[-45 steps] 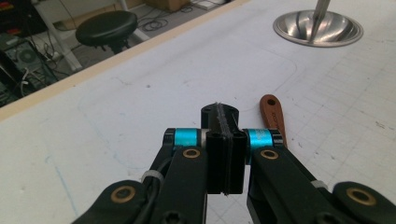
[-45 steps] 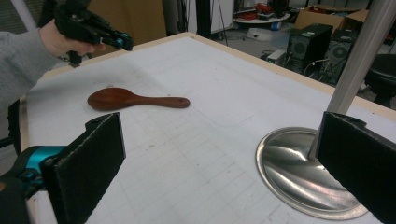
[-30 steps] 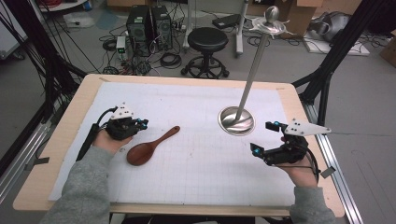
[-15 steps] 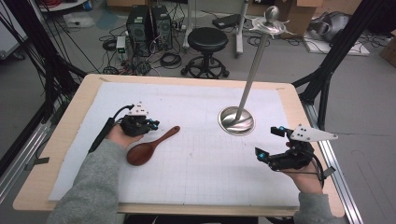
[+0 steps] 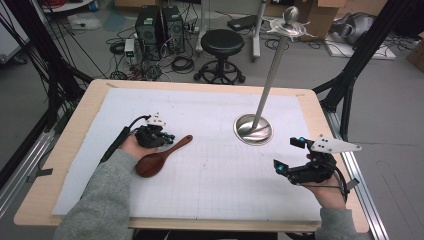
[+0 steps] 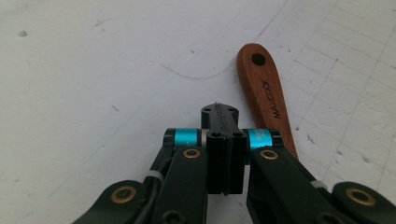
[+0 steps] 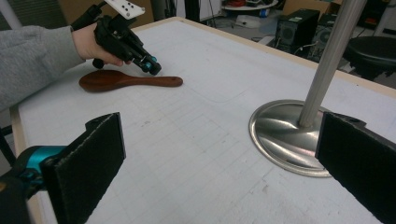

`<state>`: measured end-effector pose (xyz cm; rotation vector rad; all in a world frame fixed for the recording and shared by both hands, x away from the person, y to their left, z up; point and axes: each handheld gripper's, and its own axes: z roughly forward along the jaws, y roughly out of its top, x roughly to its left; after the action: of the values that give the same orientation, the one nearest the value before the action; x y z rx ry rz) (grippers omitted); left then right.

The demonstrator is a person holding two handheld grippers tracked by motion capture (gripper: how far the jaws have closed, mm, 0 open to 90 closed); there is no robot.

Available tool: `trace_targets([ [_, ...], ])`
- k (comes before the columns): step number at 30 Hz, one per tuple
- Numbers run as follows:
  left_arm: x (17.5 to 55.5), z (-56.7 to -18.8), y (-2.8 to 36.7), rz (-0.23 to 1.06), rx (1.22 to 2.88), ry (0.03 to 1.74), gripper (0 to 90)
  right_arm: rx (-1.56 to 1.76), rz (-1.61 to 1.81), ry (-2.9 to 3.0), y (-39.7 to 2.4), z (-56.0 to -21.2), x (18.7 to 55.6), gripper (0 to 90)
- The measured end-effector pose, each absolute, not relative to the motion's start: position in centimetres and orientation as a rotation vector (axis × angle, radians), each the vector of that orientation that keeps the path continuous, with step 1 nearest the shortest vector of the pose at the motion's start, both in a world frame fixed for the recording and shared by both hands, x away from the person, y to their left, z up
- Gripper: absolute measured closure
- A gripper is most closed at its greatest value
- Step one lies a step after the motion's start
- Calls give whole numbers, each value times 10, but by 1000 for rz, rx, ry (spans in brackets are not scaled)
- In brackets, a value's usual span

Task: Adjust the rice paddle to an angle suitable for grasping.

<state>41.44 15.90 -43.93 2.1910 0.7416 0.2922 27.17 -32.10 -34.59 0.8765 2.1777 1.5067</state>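
A brown wooden spoon (image 5: 160,157) lies on the white mat, bowl toward me and handle pointing up-right. My left gripper (image 5: 167,137) hovers just left of that handle, its jaws pressed together with nothing between them. In the left gripper view the shut gripper (image 6: 219,113) points down at the mat and the spoon handle (image 6: 266,91) lies just to its right, untouched. My right gripper (image 5: 288,155) sits at the right side of the table, jaws wide apart and empty. Its own view shows the right gripper (image 7: 224,163) facing the spoon (image 7: 121,80) and the left gripper (image 7: 150,66).
A steel stand with a round base (image 5: 253,129) and a tall leaning pole (image 5: 272,70) rises just beyond the right gripper. The wooden table edge (image 5: 75,125) frames the mat. A stool (image 5: 221,45) and computer towers stand on the floor beyond.
My left hand has moved right and lower, bringing its shut jaws beside the spoon handle. The right gripper has hardly shifted.
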Motion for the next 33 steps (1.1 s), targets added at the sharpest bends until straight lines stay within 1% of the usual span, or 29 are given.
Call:
trace_targets([
  [13, 412, -441, 155, 254, 2196, 713, 896, 881, 1502, 2182, -321, -347, 272, 3],
  [23, 408, -440, 151, 255, 2210, 682, 896, 897, 1499, 2184, -320, -349, 273, 3],
  [33, 404, -440, 149, 243, 2231, 613, 896, 888, 1502, 2186, -320, -351, 275, 3],
])
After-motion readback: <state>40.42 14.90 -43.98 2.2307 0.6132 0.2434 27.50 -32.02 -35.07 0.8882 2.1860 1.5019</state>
